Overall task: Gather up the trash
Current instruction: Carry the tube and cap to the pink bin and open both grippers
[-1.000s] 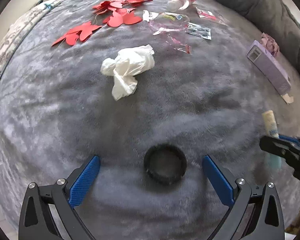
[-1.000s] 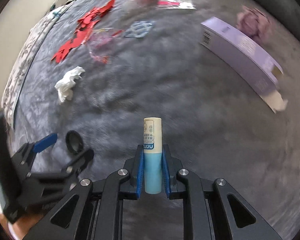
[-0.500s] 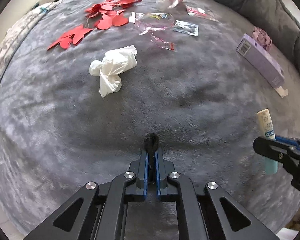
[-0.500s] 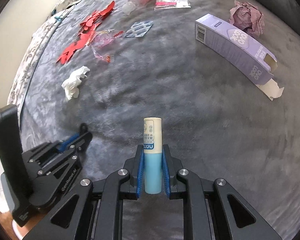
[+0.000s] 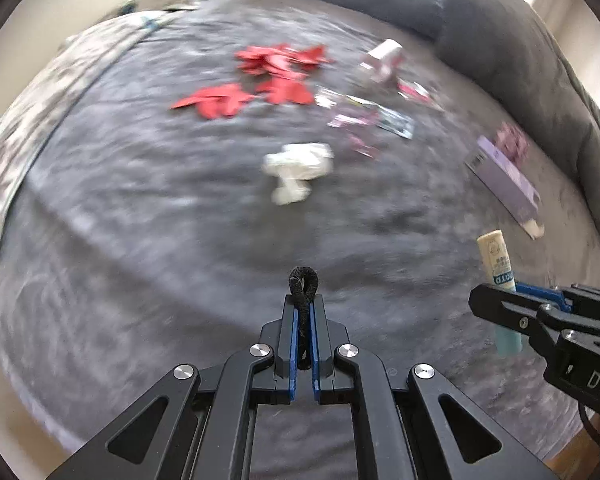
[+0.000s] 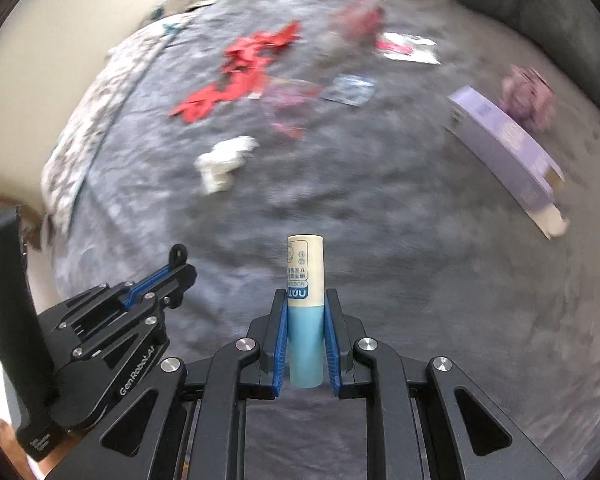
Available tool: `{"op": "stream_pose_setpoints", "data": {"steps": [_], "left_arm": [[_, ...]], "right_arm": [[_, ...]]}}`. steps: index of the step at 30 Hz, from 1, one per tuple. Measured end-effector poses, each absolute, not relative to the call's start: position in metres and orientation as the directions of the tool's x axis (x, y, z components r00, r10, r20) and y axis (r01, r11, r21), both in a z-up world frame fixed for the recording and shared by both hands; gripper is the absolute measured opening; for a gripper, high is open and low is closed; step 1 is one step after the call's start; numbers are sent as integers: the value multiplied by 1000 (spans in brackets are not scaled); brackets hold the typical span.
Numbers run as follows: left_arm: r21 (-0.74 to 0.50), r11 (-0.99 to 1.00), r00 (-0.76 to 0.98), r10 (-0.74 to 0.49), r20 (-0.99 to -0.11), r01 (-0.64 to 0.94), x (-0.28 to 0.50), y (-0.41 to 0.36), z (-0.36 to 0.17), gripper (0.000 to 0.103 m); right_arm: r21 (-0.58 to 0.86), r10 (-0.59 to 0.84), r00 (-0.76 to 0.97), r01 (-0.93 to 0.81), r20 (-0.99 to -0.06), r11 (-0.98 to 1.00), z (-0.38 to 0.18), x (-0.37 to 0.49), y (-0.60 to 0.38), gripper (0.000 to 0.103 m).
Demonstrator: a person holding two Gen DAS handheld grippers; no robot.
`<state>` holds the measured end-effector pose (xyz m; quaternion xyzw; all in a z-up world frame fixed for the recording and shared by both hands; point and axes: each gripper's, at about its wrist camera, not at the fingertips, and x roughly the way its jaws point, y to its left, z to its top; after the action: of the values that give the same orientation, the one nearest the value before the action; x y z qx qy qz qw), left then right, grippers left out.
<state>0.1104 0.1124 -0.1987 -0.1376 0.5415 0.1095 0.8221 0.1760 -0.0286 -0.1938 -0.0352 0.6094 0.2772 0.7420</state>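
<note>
Grey plush blanket [image 5: 148, 240] everywhere, still littered. Near centre of the left wrist view, left gripper [image 5: 304, 308] pinched fully together on a black hair tie [image 5: 303, 280], loop squashed flat and poking out past the fingertips, lifted clear of the fabric. At near right of that view, right gripper [image 6: 306, 312] clamped narrowly around a lip balm tube [image 6: 305, 280], blue base between the pads, cream cap standing out ahead, also off the blanket. Two small pieces in hand, then, and neither dropped anywhere yet; no bin or bag visible in either view, so no telling where these go. Plenty left on the bed: crumpled white tissue [image 5: 298, 170] in the middle, well apart from both tools; red paper cut-outs [image 5: 260, 80] scattered far left; clear and printed wrappers [image 5: 380, 116] just right of those; a small bottle [image 5: 382, 60] lying farther back, blurred; long purple carton [image 6: 504, 148] at far right with a crumpled pink wad [image 6: 526, 96] just beyond it. Judged from this, early going: most of the litter untouched, both tools full, so a drop-off needed before another pick. Heavy motion blur across both views, fine detail on the wrappers unreadable.
</note>
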Motion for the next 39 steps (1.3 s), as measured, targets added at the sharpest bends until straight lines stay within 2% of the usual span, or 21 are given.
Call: {"op": "stream_pose_setpoints", "data": {"steps": [8,13,17,22,27,34,39], "left_arm": [[-97,776,368,181,-912,-623,-8,178,-186,5],[-70,544,262,284,-922,-836,-128,220,-194,5],[-50,334,160,311,-937,-941,-223,229,-208,5],[-30,161,77,293,-953,-986,-301,223,-229,5],[-36,42,45,240,-970,-998,-348,211,-267,5],[-49,-66,37,173,-984,-997,-382,211,-316,5],[-52,-74,41,146,-989,-996,-390,208,-340,5]], "right_arm": [[315,421,-4,-670,-907,672,-175,116,55,16],[331,434,-115,-822,-894,464,-168,38,123,16],[329,414,-199,-905,-888,270,-170,-39,175,16],[333,330,-299,-942,-895,49,-187,-128,214,16],[328,197,-346,-937,-917,-116,-229,-203,235,16],[340,3,-345,-926,-938,-164,-325,-254,256,16],[327,-61,-321,-924,-945,-197,-368,-270,266,16]]}}
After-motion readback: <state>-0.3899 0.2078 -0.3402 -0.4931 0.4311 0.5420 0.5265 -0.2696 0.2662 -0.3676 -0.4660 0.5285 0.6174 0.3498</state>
